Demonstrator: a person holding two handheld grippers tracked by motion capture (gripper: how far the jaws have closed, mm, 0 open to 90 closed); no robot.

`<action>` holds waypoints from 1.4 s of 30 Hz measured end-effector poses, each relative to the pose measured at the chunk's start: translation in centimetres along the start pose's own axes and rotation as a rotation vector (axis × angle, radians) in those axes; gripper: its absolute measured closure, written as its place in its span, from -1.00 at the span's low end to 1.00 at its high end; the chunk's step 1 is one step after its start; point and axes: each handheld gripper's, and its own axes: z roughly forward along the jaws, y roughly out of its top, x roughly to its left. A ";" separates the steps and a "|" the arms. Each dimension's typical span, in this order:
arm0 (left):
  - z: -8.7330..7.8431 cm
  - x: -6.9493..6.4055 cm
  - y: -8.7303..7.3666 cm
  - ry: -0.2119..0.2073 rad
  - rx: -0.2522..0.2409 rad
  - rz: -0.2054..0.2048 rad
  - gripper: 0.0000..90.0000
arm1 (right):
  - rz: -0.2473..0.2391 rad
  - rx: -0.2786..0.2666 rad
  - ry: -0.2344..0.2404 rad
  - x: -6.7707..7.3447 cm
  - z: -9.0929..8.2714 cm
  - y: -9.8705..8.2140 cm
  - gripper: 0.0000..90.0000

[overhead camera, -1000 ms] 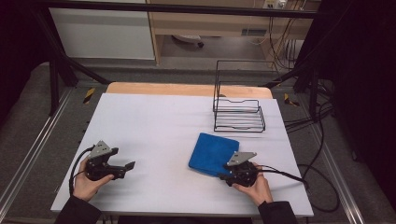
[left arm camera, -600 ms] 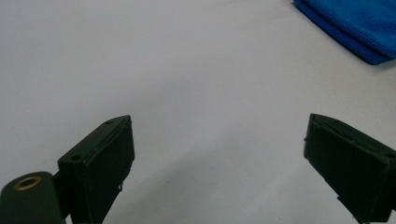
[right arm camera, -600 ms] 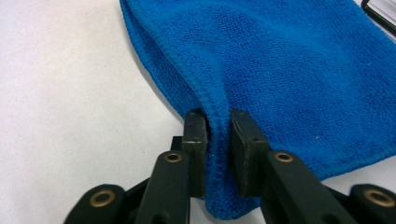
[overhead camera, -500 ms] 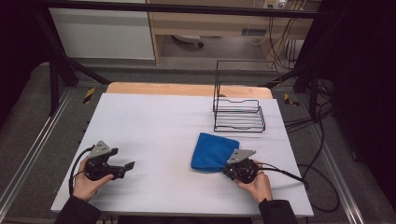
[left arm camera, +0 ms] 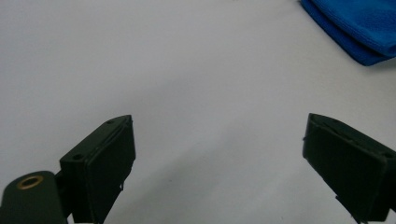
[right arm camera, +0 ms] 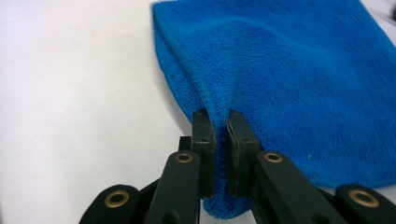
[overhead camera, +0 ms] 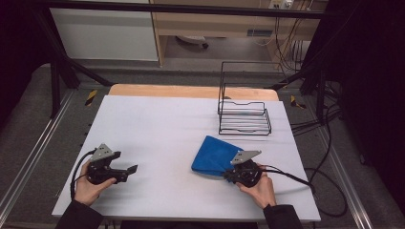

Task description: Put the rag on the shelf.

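A folded blue cloth [overhead camera: 213, 155] lies on the white table [overhead camera: 162, 129], right of centre. My right gripper [overhead camera: 228, 175] is at the cloth's near edge and has just been closing; its jaws now pinch a raised fold of the blue cloth [right arm camera: 299, 79], seen in the right gripper view between the two black pads [right arm camera: 204, 140] of the right gripper [right arm camera: 221, 122]. My left gripper [overhead camera: 130, 170] rests at the near left of the table, held in a hand. In the left gripper view the left gripper [left arm camera: 217, 154] stands wide open over bare table, with a corner of the cloth [left arm camera: 359, 28] farther off.
A black wire rack [overhead camera: 243, 114] stands behind the cloth at the back right. A wooden strip [overhead camera: 191, 90] runs along the table's far edge. Cables [overhead camera: 305, 179] trail off the right side. Dark frame bars and the floor surround the table.
The right gripper's jaws have shut on the cloth's near edge, and that edge has bunched and lifted, so the cloth no longer lies flat. The left gripper has kept still.
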 end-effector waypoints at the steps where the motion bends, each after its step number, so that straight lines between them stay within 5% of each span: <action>1: 0.0 0.0 0.0 0.000 0.000 0.000 -0.79 | 0.009 -0.004 0.011 0.3 0.0 0.2 0.87; 13: 0.1 0.0 0.0 0.002 0.004 -0.003 -0.79 | 0.093 -0.018 0.075 3.1 1.0 2.3 0.87; 19: 0.0 0.0 0.0 0.003 0.004 -0.002 -0.79 | 0.079 0.008 0.101 3.9 2.0 2.6 0.81; 24: 0.1 0.0 0.0 0.002 0.004 -0.001 -0.79 | 0.072 -0.049 0.128 3.7 1.7 2.8 0.19; 29: 0.1 0.0 0.0 0.003 0.004 0.000 -0.79 | 0.110 -0.127 0.061 1.6 -0.4 3.0 -0.13; 35: 0.1 0.0 0.0 0.006 0.005 -0.003 -0.79 | 0.181 -0.102 -0.081 -3.0 -0.8 1.2 -0.06; 38: 0.1 -0.1 0.0 0.006 0.005 -0.002 -0.79 | 0.229 -0.054 -0.085 -4.8 0.0 0.0 0.06; 42: 0.2 0.0 0.0 0.006 0.006 -0.003 -0.79 | 0.243 -0.031 -0.053 -5.2 0.7 -0.5 0.15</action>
